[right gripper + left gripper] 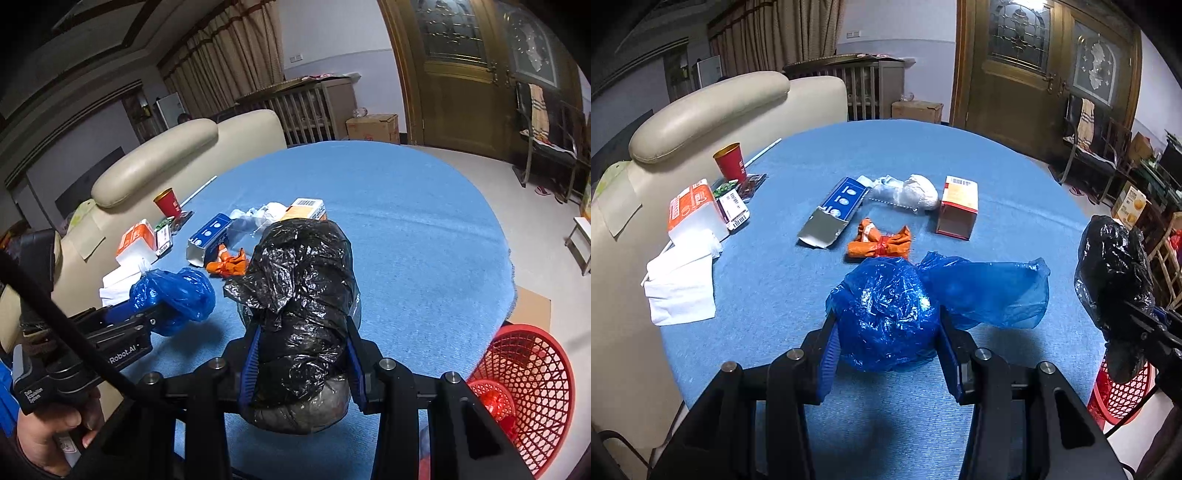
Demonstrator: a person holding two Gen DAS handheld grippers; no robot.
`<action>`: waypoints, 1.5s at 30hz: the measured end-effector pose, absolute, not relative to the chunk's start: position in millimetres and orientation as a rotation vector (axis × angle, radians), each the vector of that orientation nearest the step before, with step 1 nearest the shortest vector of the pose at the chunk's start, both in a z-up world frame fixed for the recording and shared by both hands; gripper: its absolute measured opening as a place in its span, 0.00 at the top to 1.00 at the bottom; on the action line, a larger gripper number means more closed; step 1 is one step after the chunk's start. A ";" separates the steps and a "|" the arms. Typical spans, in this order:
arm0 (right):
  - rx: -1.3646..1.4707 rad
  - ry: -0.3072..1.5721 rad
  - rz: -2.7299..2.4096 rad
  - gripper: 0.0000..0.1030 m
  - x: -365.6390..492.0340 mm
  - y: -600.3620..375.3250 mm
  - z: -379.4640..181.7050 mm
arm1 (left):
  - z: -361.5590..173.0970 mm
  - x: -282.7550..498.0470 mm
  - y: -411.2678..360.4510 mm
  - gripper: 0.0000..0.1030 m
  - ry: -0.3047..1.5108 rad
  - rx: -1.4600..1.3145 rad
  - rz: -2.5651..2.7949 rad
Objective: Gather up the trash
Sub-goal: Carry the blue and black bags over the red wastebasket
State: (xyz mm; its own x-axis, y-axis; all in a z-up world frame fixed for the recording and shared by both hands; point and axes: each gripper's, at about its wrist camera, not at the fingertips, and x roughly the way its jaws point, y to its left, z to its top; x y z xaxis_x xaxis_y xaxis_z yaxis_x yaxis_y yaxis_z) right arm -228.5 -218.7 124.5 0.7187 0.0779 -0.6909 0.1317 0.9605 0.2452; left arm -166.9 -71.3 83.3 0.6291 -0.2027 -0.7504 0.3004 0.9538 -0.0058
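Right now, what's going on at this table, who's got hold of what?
A person is clearing trash off the blue table with a pair of tongs in each hand. The left tongs are shut on a crumpled blue plastic bag. The right tongs are shut on a balled black plastic bag. A red mesh basket stands on the floor at the table's right edge. Boxes, an orange wrapper, a red cup and tissues lie uncollected on the table.
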 end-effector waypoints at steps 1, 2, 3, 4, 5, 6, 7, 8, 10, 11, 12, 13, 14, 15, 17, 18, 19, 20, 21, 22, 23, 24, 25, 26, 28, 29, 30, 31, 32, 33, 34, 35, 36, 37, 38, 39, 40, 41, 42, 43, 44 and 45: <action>0.289 0.769 -0.032 0.58 -229.0 -219.5 124.8 | 83.5 -167.6 -72.9 0.52 0.842 0.128 -0.291; 0.292 0.767 -0.035 0.58 -230.2 -220.4 125.6 | 83.7 -168.1 -74.5 0.52 0.842 0.130 -0.294; 0.293 0.765 -0.037 0.58 -231.2 -221.2 126.0 | 84.0 -168.5 -76.1 0.52 0.842 0.132 -0.296; 0.293 0.763 -0.040 0.58 -230.8 -220.7 126.4 | 84.2 -168.9 -77.9 0.52 0.842 0.134 -0.299; 0.293 0.762 -0.042 0.58 -231.4 -220.8 126.3 | 84.4 -169.3 -79.6 0.52 0.841 0.136 -0.301; 0.295 0.760 -0.044 0.58 -232.6 -221.3 126.5 | 84.6 -169.8 -80.9 0.52 0.840 0.139 -0.304; 0.295 0.759 -0.046 0.58 -233.1 -221.3 126.3 | 84.9 -170.3 -83.1 0.52 0.839 0.143 -0.307; 0.298 0.757 -0.050 0.58 -234.3 -222.3 126.5 | 85.1 -170.6 -85.4 0.52 0.838 0.147 -0.311; 0.303 0.755 -0.058 0.58 -234.7 -223.1 126.1 | 85.8 -171.7 -90.1 0.52 0.836 0.153 -0.317; 0.305 0.755 -0.062 0.58 -235.3 -223.6 125.8 | 86.0 -171.8 -92.6 0.52 0.835 0.157 -0.321; 0.307 0.754 -0.067 0.58 -235.2 -222.8 125.0 | 86.0 -172.2 -94.9 0.52 0.835 0.161 -0.325; 0.309 0.753 -0.071 0.58 -235.1 -222.3 124.7 | 86.0 -172.7 -97.5 0.52 0.835 0.164 -0.329; 0.313 0.753 -0.077 0.58 -235.7 -223.5 124.0 | 86.1 -173.2 -100.2 0.52 0.834 0.168 -0.333; 0.317 0.753 -0.081 0.58 -235.7 -224.3 123.2 | 86.3 -173.5 -102.4 0.52 0.834 0.171 -0.336; 0.322 0.754 -0.092 0.58 -235.0 -224.6 121.7 | 86.2 -174.8 -107.3 0.52 0.834 0.179 -0.343; 0.324 0.754 -0.097 0.58 -233.5 -223.0 121.1 | 85.8 -175.4 -110.3 0.52 0.835 0.184 -0.348; 0.327 0.753 -0.102 0.58 -233.4 -223.4 120.0 | 85.6 -176.1 -112.3 0.52 0.835 0.188 -0.350; 0.331 0.754 -0.106 0.58 -232.5 -223.7 119.0 | 85.2 -176.9 -114.2 0.52 0.836 0.192 -0.352; 0.334 0.754 -0.110 0.58 -231.9 -224.2 117.6 | 84.8 -177.4 -116.3 0.52 0.837 0.195 -0.355; 0.336 0.753 -0.115 0.58 -231.0 -223.9 116.8 | 84.5 -178.1 -118.7 0.52 0.838 0.200 -0.358; 0.339 0.753 -0.117 0.58 -230.6 -223.9 116.0 | 84.5 -178.9 -120.4 0.52 0.838 0.203 -0.360; 0.341 0.752 -0.120 0.58 -230.4 -224.3 115.2 | 84.6 -179.5 -121.9 0.52 0.838 0.204 -0.362; 0.343 0.750 -0.124 0.58 -230.2 -224.9 114.5 | 84.6 -180.1 -123.7 0.52 0.839 0.206 -0.365; 0.345 0.749 -0.127 0.58 -229.5 -224.8 113.8 | 84.5 -180.7 -125.6 0.52 0.839 0.209 -0.368; 0.349 0.747 -0.135 0.58 -229.3 -223.4 111.8 | 84.2 -182.1 -128.8 0.52 0.839 0.215 -0.373; 0.351 0.745 -0.140 0.58 -228.9 -223.5 111.0 | 84.1 -182.7 -130.6 0.52 0.840 0.217 -0.376; 0.355 0.743 -0.144 0.58 -229.3 -223.7 110.3 | 83.9 -183.4 -132.6 0.52 0.840 0.221 -0.378; 0.358 0.742 -0.148 0.58 -229.6 -224.1 109.1 | 83.8 -183.7 -134.1 0.52 0.841 0.223 -0.380; 0.359 0.740 -0.153 0.58 -229.5 -224.3 108.5 | 83.6 -184.0 -135.8 0.52 0.841 0.226 -0.383; 0.361 0.738 -0.158 0.58 -229.9 -224.6 108.1 | 83.6 -184.6 -138.0 0.52 0.841 0.230 -0.387; 0.363 0.737 -0.161 0.58 -230.0 -224.1 107.6 | 83.6 -184.9 -140.0 0.52 0.841 0.233 -0.389; 0.364 0.736 -0.167 0.58 -230.2 -224.6 107.0 | 83.5 -185.4 -142.3 0.52 0.842 0.236 -0.393; 0.367 0.734 -0.173 0.58 -230.5 -225.6 106.3 | 83.4 -185.5 -144.2 0.52 0.842 0.238 -0.396; 0.368 0.733 -0.178 0.58 -231.0 -226.3 105.6 | 83.5 -186.0 -146.7 0.52 0.841 0.242 -0.399; 0.372 0.731 -0.185 0.58 -232.0 -227.4 104.6 | 83.5 -186.8 -149.8 0.52 0.840 0.246 -0.404; 0.375 0.729 -0.192 0.58 -232.7 -228.6 103.6 | 83.2 -187.0 -152.0 0.52 0.840 0.250 -0.408; 0.378 0.727 -0.202 0.58 -234.3 -230.6 102.7 | 83.2 -187.8 -155.4 0.52 0.839 0.254 -0.415; 0.381 0.725 -0.210 0.58 -235.7 -232.3 102.2 | 83.3 -188.8 -158.2 0.52 0.838 0.257 -0.421; 0.384 0.723 -0.222 0.58 -237.7 -234.8 101.5 | 83.3 -190.3 -162.5 0.52 0.837 0.261 -0.431; 0.387 0.721 -0.233 0.58 -239.8 -238.9 100.8 | 83.3 -191.2 -165.9 0.52 0.836 0.265 -0.439; 0.390 0.720 -0.242 0.58 -242.2 -242.9 100.3 | 82.8 -191.9 -169.7 0.52 0.836 0.269 -0.448; 0.394 0.720 -0.256 0.58 -245.1 -246.9 99.4 | 82.3 -192.3 -173.3 0.52 0.838 0.271 -0.456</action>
State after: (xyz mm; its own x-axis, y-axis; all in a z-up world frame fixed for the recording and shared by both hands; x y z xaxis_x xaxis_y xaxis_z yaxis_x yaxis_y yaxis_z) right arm -245.1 -246.9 99.4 0.7258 -0.0926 -0.6816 0.3588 0.8963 0.2604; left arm -192.3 -173.3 82.3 0.5813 -0.2803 -0.7639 0.4893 0.8705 0.0529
